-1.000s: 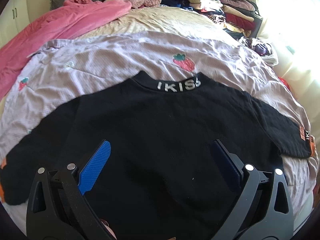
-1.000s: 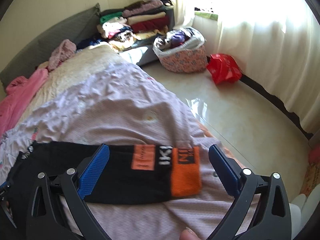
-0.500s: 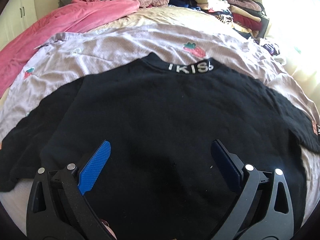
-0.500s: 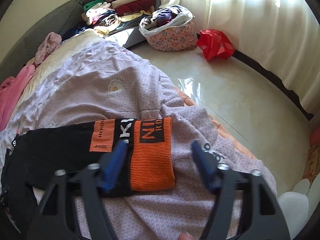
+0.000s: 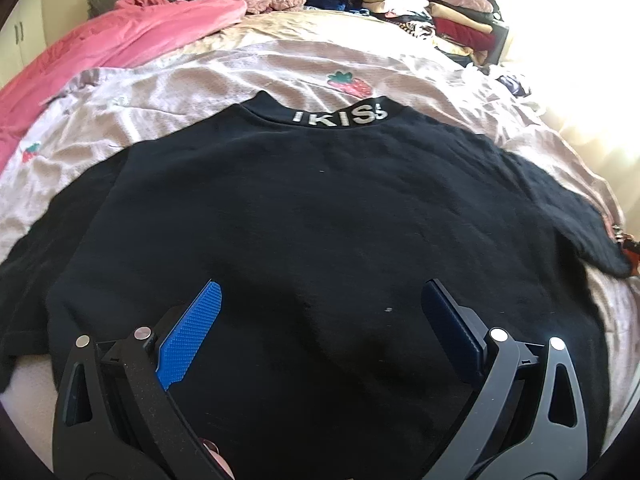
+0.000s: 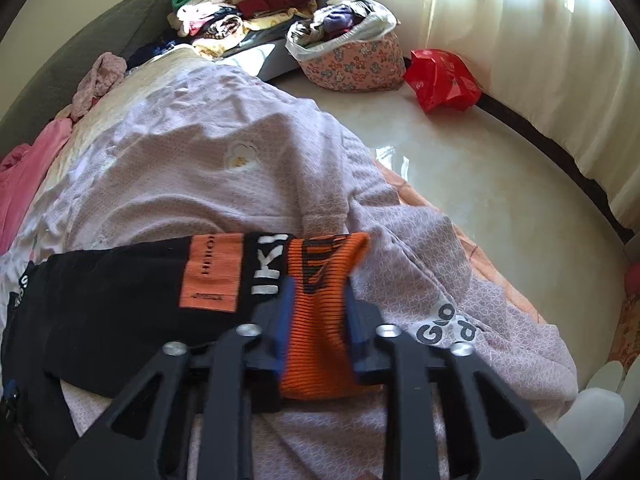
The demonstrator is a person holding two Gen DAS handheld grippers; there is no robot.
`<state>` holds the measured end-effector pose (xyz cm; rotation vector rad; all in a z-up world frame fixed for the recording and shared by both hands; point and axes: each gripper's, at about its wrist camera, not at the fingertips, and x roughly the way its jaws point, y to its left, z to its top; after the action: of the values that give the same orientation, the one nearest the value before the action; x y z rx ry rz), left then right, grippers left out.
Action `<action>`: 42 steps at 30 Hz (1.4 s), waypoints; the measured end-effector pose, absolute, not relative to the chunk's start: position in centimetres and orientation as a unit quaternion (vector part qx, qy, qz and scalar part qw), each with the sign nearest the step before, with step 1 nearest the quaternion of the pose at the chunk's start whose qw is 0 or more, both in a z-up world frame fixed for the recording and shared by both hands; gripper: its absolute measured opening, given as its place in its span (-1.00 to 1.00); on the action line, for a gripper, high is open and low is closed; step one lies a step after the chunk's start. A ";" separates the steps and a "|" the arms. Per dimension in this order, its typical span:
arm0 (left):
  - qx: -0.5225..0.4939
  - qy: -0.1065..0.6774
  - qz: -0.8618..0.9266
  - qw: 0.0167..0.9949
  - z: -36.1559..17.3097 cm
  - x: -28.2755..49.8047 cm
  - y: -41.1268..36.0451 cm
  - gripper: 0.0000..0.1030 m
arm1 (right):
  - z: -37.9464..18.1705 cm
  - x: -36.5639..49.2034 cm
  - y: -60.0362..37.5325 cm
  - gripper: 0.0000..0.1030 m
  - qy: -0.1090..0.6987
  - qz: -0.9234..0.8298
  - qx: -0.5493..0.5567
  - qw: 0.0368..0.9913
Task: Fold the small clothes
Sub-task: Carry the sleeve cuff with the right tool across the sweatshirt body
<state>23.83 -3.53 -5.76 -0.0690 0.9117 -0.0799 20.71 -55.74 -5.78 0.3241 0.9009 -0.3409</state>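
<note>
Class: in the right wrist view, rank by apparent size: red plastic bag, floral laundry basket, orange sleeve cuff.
1. floral laundry basket
2. and 3. orange sleeve cuff and red plastic bag look alike; the cuff is nearest, so unsure.

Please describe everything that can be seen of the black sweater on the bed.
The black sweater lies flat, spread on a lilac strawberry-print cover. It looks like thick knit. Its collar carries pale letters. Its sleeve has an orange patch and ends in an orange ribbed cuff, which the right gripper has just closed on. The left gripper hovers open over the body.
</note>
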 end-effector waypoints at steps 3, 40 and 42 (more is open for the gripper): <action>-0.033 0.435 -0.045 0.899 -5.5 23.7 -3.9 0.82 | -3.9 19.9 -54.7 -0.83 0.405 -0.147 0.153 0.889; -0.100 0.438 -0.055 0.892 -2.8 23.1 4.8 0.82 | 3.0 29.0 -10.0 -0.84 0.413 0.231 0.082 0.877; -0.100 0.436 -0.070 0.892 -2.9 23.0 4.4 0.82 | 2.7 29.3 -9.5 -0.79 0.414 0.230 0.083 0.877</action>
<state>23.04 4.41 -2.87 -0.2082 0.9042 -0.1461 29.32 -9.54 2.72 0.1726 0.8646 0.4802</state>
